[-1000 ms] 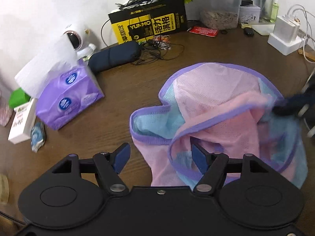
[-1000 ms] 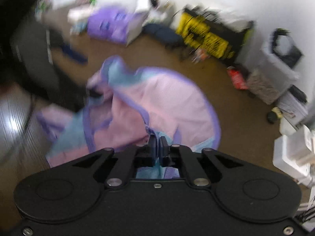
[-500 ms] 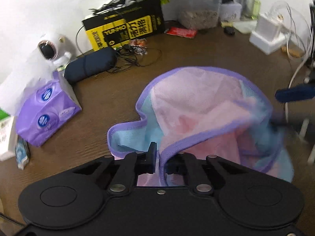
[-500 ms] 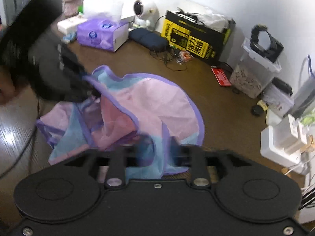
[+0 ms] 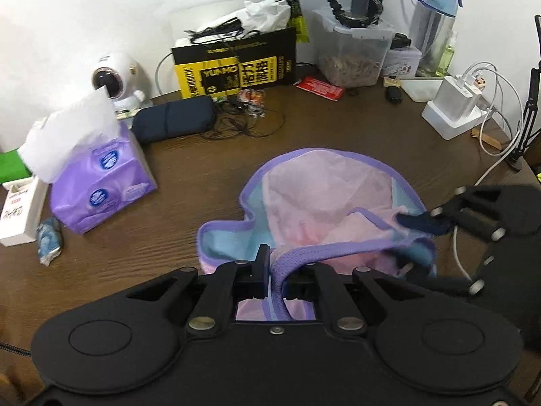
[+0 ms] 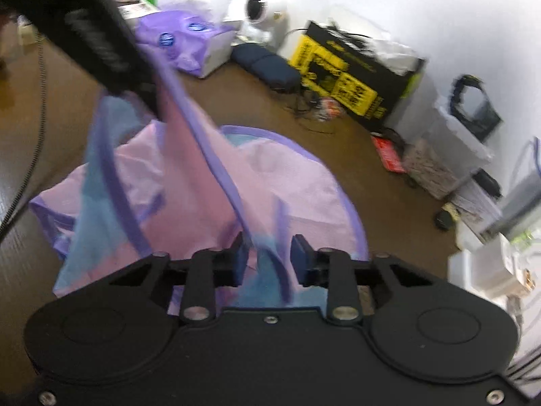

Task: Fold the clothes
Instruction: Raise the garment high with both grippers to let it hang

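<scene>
Pinched tight on a purple-trimmed hem, the left claw (image 5: 275, 267) holds the near edge of the pink and blue garment (image 5: 321, 199), its two fingers pressed together with the fabric band running up between them. From there the cloth drapes forward onto the brown tabletop (image 5: 189, 182), where the bulk of it lies in a rumpled mound near the middle. The right claw (image 6: 268, 258) has its blue-padded fingers spread apart, a fold of the same garment (image 6: 257, 182) passing loosely through the gap between them; in the left wrist view that right claw (image 5: 419, 237) reaches in from the right edge of the tabletop, one blue fingertip lying over the cloth's right side. A raised strip of pink fabric stretches between the two claws. Toward the left edge of the tabletop sits a purple tissue pack (image 5: 101, 186) with a white sheet sticking up. Along the far edge, against the wall, stand a white round camera (image 5: 116, 81), a black and yellow box (image 5: 236, 67), a clear plastic container (image 5: 355, 54) and a white charger block (image 5: 453, 108).
</scene>
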Available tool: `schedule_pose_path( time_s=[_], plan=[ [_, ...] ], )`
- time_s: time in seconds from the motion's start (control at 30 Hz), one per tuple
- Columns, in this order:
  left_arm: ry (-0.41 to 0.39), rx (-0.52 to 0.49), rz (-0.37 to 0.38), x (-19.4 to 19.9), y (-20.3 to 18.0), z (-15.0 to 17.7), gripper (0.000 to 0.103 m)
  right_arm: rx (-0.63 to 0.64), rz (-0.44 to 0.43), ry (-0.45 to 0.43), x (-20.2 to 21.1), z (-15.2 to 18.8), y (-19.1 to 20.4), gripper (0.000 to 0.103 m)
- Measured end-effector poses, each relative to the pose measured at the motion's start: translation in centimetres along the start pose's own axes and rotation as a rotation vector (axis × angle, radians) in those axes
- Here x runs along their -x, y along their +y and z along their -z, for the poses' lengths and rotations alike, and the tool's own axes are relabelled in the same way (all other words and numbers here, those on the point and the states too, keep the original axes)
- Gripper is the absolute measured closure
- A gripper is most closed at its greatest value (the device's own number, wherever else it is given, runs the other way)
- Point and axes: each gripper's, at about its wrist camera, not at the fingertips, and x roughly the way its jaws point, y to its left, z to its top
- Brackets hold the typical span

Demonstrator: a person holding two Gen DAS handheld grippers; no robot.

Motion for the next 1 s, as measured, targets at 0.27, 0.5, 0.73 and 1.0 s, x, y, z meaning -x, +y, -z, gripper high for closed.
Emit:
schedule_pose_path(
  time_s=[0.27, 0.5, 0.73, 1.0],
  plan=[
    [-0.103, -0.065, -0.009, 4.5, -1.3, 0.8, 0.096, 0.053, 0.053, -0.1, 6.3, 0.2, 1.3, 0.099],
    [-0.308, -0.149, -0.05, 11.9, -0.7, -4.4, 0.096, -0.039, 0.079, -0.243, 14.1, -4.6, -2.2, 0.099],
    [-0.558, -0.198, -0.121, 20.2, 1.2, -15.1, 0.096, 0.013, 0.232, -0.459, 19.3, -13.8, -7.4, 0.099],
    [-0.814, -0.265, -0.206, 30.3, 0.4, -19.3, 0.096, 0.009, 0.404, -0.674, 27.6, -19.7, -11.2, 0.099]
  ],
)
